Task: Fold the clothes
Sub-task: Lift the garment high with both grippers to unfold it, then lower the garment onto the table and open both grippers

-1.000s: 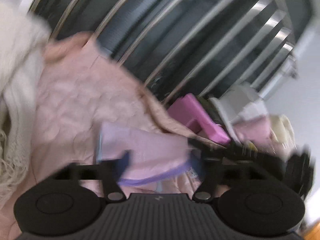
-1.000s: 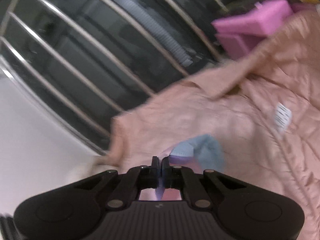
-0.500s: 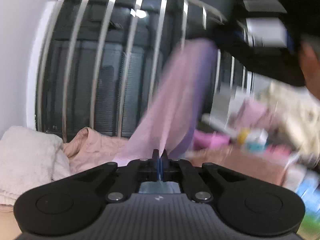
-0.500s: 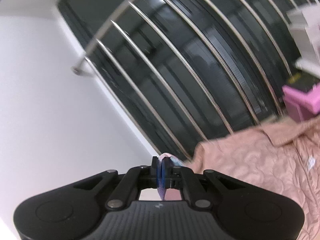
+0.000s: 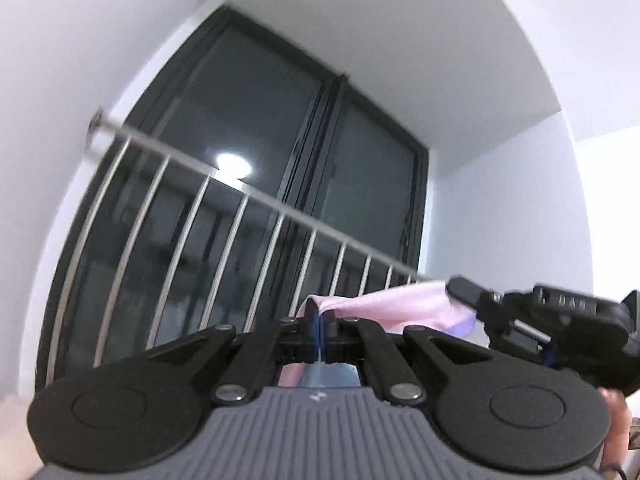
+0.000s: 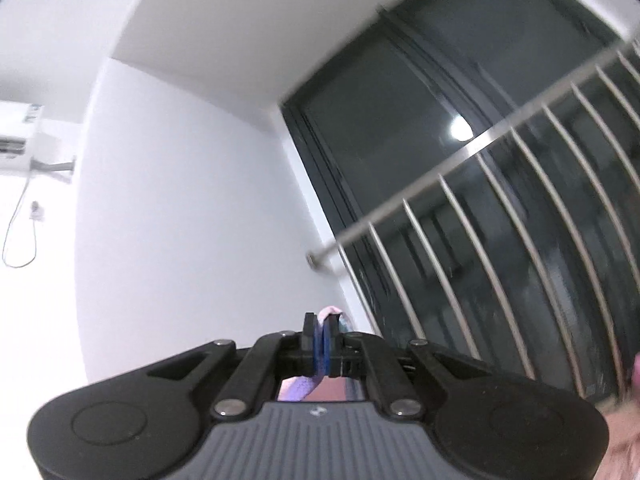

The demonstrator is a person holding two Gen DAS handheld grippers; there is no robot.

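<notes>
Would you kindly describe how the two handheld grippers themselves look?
Both match: the left gripper and right gripper have a ribbed grey body with a small logo, matte black linkage arms on silver pivot screws, round black side discs, and black fingers with blue pads.

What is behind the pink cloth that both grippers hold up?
Behind the pink cloth stand a metal railing and a dark window. The cloth and grippers hide the railing's lower right part.

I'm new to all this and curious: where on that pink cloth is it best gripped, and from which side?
At the top edge, one corner per claw, coming from its two ends. The pink cloth is thin and limp; the left claw pinches one end, and the right claw, seen at right in the left view, the other. The edge spans between them with a slight sag.
</notes>
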